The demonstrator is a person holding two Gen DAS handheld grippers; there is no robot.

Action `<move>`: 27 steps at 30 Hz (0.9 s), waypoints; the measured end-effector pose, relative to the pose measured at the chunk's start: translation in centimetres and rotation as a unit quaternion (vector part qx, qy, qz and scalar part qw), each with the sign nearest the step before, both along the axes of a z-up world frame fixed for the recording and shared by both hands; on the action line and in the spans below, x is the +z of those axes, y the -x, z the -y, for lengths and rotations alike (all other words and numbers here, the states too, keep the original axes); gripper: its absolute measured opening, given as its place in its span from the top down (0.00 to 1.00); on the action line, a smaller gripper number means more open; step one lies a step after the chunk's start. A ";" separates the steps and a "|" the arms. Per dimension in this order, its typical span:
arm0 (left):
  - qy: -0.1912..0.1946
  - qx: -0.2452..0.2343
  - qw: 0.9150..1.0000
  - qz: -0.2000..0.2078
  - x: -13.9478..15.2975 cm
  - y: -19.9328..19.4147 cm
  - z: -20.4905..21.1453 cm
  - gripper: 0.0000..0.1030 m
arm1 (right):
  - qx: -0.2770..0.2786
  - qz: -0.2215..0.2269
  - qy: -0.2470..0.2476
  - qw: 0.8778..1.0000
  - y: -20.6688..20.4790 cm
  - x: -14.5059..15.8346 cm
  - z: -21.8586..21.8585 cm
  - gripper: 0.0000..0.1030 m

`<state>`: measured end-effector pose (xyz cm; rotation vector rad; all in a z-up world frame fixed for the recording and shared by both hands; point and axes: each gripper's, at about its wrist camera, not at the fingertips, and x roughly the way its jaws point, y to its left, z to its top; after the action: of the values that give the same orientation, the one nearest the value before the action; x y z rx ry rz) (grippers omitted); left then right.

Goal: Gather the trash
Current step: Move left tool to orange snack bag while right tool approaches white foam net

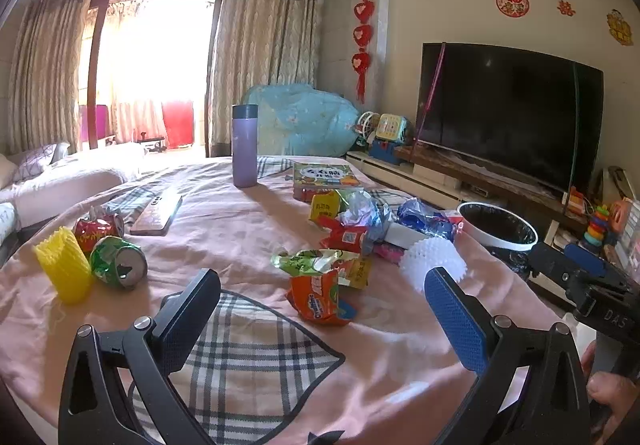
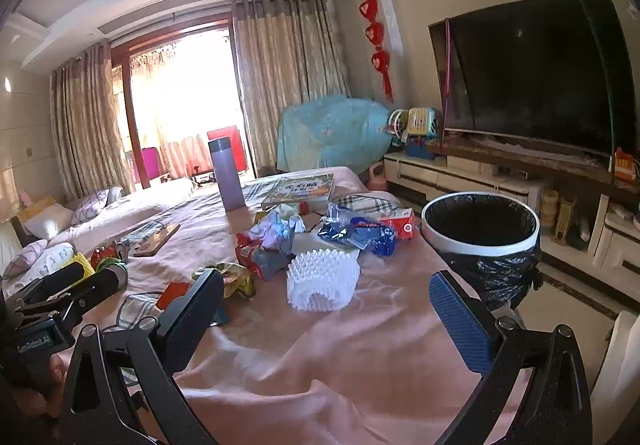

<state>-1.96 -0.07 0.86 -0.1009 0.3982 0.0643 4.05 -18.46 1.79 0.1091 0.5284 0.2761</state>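
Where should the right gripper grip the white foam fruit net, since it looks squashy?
Judging by its shape, pinch the white foam fruit net across its arched body from above, one side wall per finger. It lies on its side, opening toward the camera, directly ahead of the open right gripper.

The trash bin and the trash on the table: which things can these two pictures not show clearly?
- Trash bin: its bottom is hidden by the black bag and rim in the right wrist view, so its contents are unknown.
- Orange wrapper: mostly covered by the right gripper finger there.
- Green can: partly hidden by the left gripper body in that view.
- Book: title too small in the left wrist view.
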 end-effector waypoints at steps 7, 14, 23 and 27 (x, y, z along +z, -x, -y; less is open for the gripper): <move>-0.002 0.000 1.000 -0.001 0.0 -0.4 0.0 0.01 | -0.001 -0.002 -0.002 1.000 0.1 -0.1 0.0 0.00; -0.001 0.001 1.000 0.000 0.0 -0.1 0.1 0.01 | 0.000 -0.003 -0.004 1.000 0.1 -0.2 0.1 0.00; -0.001 0.000 1.000 0.000 -0.2 -0.3 0.1 0.01 | 0.002 -0.006 -0.005 1.000 0.1 -0.3 0.0 0.00; -0.002 -0.001 1.000 -0.002 -0.3 -0.5 -0.1 0.01 | 0.003 -0.007 -0.005 1.000 0.2 -0.4 -0.1 0.00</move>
<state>-1.45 -0.01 0.60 -0.0966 0.4031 0.0627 3.90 -18.33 1.39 0.1200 0.5421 0.2840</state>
